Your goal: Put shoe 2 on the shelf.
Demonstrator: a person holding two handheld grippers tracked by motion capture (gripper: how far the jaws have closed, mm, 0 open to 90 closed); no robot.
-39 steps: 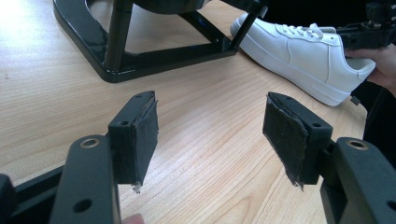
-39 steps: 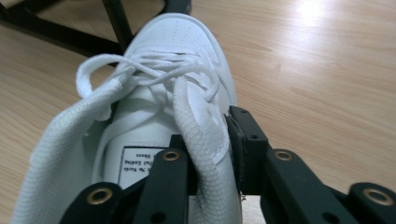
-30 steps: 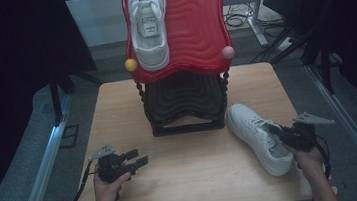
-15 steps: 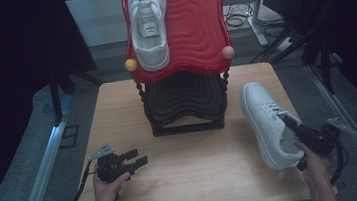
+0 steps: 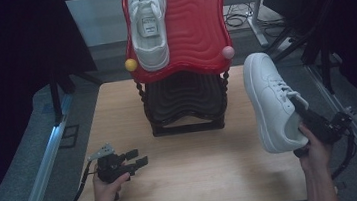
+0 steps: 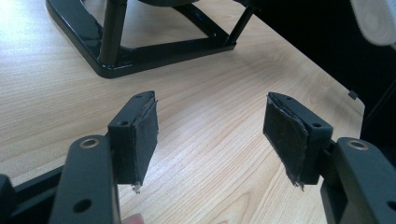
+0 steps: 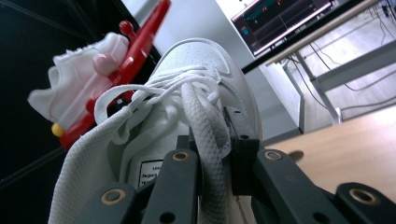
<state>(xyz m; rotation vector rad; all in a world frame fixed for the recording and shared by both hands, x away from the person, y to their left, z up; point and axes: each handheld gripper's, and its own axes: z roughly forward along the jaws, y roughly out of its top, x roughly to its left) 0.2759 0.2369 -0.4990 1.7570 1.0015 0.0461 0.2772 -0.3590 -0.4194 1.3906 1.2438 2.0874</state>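
High view: the right hand-held gripper (image 5: pixel 302 112) is at the right side of the surface (image 5: pixel 200 178), clamped on the tongue and laces of a white sneaker (image 5: pixel 269 101); the shoe is held clear of the wood, toe pointing far, sole turned left. The left hand-held gripper (image 5: pixel 135 161) sits low at the near left, jaws spread, nothing between them. At the far middle stands a black rack (image 5: pixel 186 104) bearing a red wavy board (image 5: pixel 193 23); a second white sneaker (image 5: pixel 149 23) lies on the board's left half, with a yellow ball (image 5: pixel 131 64) and a pink ball (image 5: pixel 228 52) at its lower corners. Left gripper view: both padded jaws stand well apart over bare wood, the rack's black foot (image 6: pixel 140 51) far ahead. Right gripper view: the two jaws pinch a flat lace and the tongue of the held sneaker (image 7: pixel 210 79); the red board (image 7: pixel 140 51) with the other shoe (image 7: pixel 74 88) is at far left, a lit monitor (image 7: pixel 285 18) far right.
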